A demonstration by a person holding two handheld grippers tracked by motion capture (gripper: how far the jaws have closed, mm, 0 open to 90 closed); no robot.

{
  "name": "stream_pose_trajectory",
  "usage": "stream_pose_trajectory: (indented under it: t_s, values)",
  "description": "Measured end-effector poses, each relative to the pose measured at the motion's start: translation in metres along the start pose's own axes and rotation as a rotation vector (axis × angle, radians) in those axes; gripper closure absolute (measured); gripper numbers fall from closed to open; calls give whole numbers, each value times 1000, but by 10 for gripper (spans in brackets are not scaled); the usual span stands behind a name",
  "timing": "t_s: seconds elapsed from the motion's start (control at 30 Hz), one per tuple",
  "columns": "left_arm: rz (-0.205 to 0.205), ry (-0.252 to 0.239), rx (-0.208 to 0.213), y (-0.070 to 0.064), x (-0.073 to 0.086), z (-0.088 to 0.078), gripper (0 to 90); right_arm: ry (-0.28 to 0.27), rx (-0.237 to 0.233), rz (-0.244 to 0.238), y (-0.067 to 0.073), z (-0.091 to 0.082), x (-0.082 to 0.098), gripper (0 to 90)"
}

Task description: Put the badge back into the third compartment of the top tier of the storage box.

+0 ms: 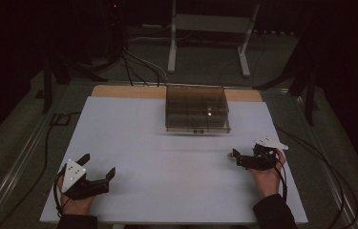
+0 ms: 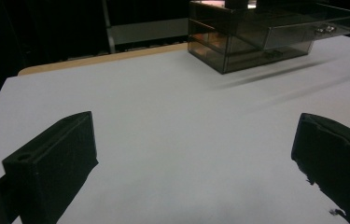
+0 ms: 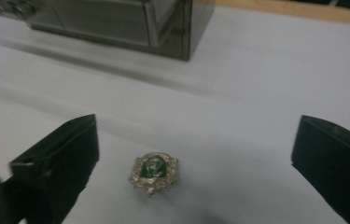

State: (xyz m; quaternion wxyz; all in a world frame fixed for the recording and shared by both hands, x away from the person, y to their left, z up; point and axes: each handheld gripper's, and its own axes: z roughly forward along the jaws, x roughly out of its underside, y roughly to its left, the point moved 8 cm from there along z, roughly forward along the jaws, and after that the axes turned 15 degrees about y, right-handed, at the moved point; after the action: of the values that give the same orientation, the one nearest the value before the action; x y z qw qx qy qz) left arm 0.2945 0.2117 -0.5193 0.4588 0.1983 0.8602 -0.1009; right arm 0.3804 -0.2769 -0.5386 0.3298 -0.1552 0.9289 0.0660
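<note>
The right tongs (image 3: 196,158) are held wide open, gripping nothing; the brooch (image 3: 153,173) lies flat on the bench (image 3: 256,84) between the jaws. It is judged small, light, rigid and slippery; its opposite edges are best gripped. The left tongs (image 1: 99,166) are open, empty

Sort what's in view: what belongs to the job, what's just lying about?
In the job:
- brooch, gold with green centre, lying between the open jaws of the right gripper
- smoked clear drawer box
- left gripper, open, holding nothing

Lying about:
- metal stand behind the table
- cables on the floor
</note>
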Motion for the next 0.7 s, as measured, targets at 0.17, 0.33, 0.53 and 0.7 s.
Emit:
stream_pose_trajectory:
  t_s: [0.17,0.33,0.53,0.7]
  values:
    - [1,-1,0,0,0,0,9,24,-12,-3,2,9,0,137]
    - [1,-2,0,0,0,0,9,54,2,1,0,17,3,196]
    - [0,-1,1,0,0,0,9,121,-4,14,2,28,11,304]
    - [-1,1,-1,0,1,0,9,166,-31,-4,6,33,18,420]
